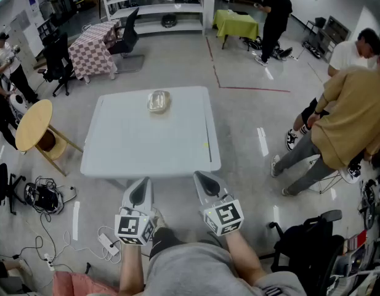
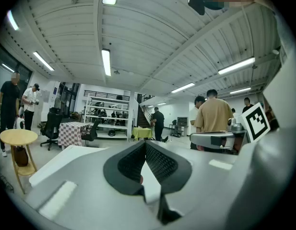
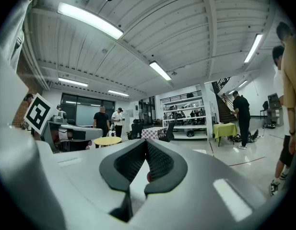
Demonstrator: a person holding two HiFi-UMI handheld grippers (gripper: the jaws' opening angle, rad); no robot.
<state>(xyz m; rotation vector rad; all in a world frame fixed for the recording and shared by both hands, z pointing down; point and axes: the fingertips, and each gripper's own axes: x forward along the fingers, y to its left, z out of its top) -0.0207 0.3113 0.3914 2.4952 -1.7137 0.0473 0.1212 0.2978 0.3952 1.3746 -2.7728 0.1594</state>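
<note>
A white square table (image 1: 134,150) stands in front of me. Near its far edge lies a clear, crumpled plastic-looking item (image 1: 158,101). My left gripper (image 1: 139,193) (image 2: 146,145) hovers just short of the table's near edge with its jaws shut and nothing between them. Beside it, my right gripper (image 1: 205,182) (image 3: 147,143) is also shut and empty, at the same near edge. Both point up and forward, so the gripper views show mostly ceiling and the room. Each one's marker cube (image 1: 135,228) sits close to my arms.
A round wooden table (image 1: 34,125) stands to the left, with cables and a power strip (image 1: 45,196) on the floor. A person in a tan shirt (image 1: 356,110) is at the right, above a black chair (image 1: 313,239). A checkered table (image 1: 94,45) and a green table (image 1: 236,23) stand further back.
</note>
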